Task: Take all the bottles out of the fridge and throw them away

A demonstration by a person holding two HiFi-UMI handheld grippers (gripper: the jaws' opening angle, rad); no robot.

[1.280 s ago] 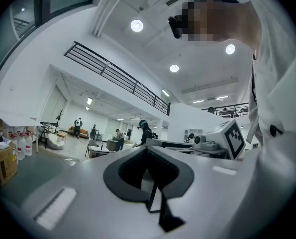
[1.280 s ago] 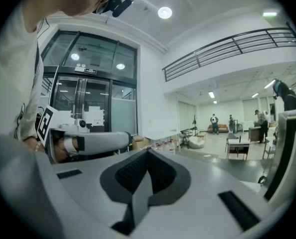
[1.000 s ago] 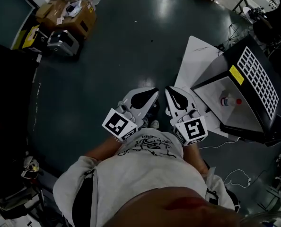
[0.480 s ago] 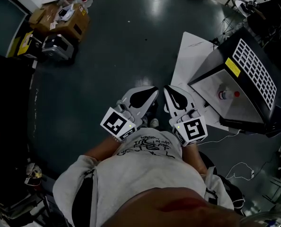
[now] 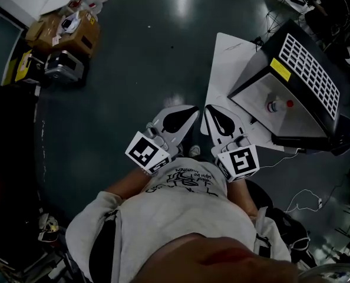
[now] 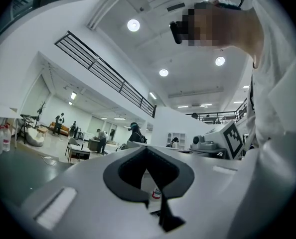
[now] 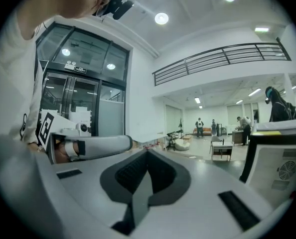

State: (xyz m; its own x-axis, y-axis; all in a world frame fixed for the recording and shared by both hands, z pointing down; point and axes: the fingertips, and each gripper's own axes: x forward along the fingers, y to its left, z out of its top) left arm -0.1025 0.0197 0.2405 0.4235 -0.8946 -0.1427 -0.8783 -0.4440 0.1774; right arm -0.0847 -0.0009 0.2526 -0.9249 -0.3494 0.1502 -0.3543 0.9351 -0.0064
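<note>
A black fridge (image 5: pixel 307 69) with a white grille stands at the right in the head view. A clear bottle with a red cap (image 5: pixel 275 105) lies on its pale inner surface. My left gripper (image 5: pixel 191 109) and right gripper (image 5: pixel 208 109) are side by side close to the person's chest, both shut and empty, short of the fridge. In the left gripper view the jaws (image 6: pixel 148 149) meet, and a small bottle with a red band (image 6: pixel 156 192) shows through the gap below them. The right gripper (image 7: pixel 148 152) has its jaws together, and the fridge's side (image 7: pixel 282 163) is at the right.
A white panel (image 5: pixel 227 58) lies flat beside the fridge. Cardboard boxes (image 5: pixel 63 28) and a grey case (image 5: pixel 60 66) sit at the far left on the dark floor. Cables (image 5: pixel 304 199) trail at the right. Several people stand far off in the hall (image 7: pixel 203 126).
The fridge and bottle have slid up and left in the head view as the person shifts. Both grippers stay shut in front of the chest.
</note>
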